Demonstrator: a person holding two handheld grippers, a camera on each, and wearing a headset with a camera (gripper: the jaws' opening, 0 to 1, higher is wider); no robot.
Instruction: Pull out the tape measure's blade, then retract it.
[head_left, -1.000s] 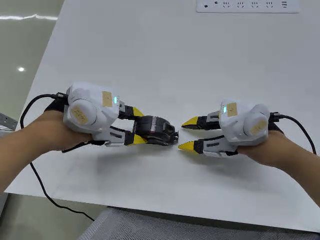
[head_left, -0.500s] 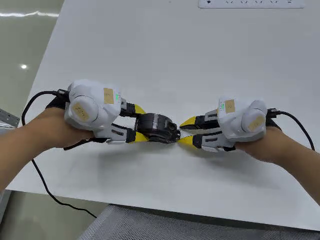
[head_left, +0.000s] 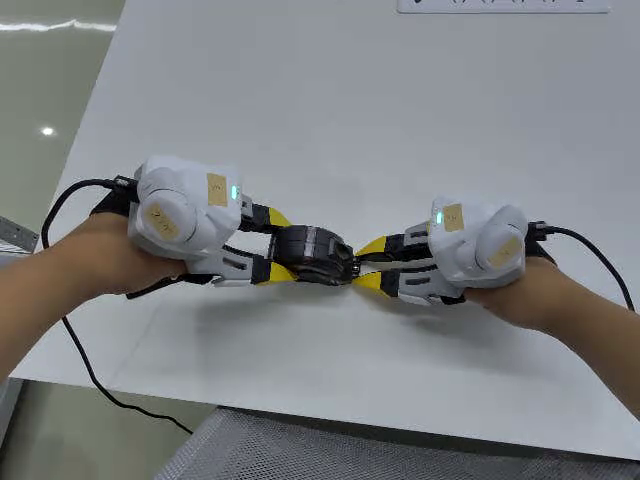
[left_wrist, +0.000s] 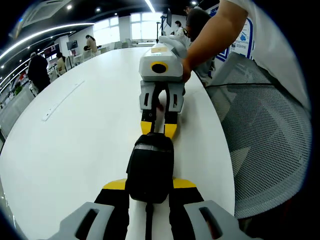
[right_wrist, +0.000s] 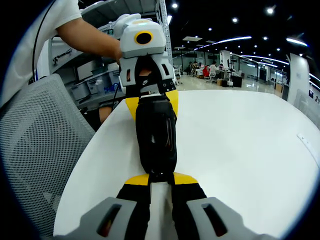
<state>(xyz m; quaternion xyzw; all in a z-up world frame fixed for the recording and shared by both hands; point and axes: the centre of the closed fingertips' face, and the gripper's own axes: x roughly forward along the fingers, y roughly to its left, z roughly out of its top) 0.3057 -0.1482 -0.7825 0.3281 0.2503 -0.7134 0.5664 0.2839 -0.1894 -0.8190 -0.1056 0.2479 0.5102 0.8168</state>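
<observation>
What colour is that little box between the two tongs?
Mostly black, that boxy tape measure; the right gripper view shows it best.

Head view: a tape measure (head_left: 312, 256) sits on the table (head_left: 330, 120) just below the frame's centre, near the table's lower edge. The left tongs (head_left: 276, 247) reach in from the left with the tape measure between their jaws. The right tongs (head_left: 369, 263) reach in from the right, tips at its right end. A power strip (head_left: 500, 5) lies at the upper right, well behind.
</observation>
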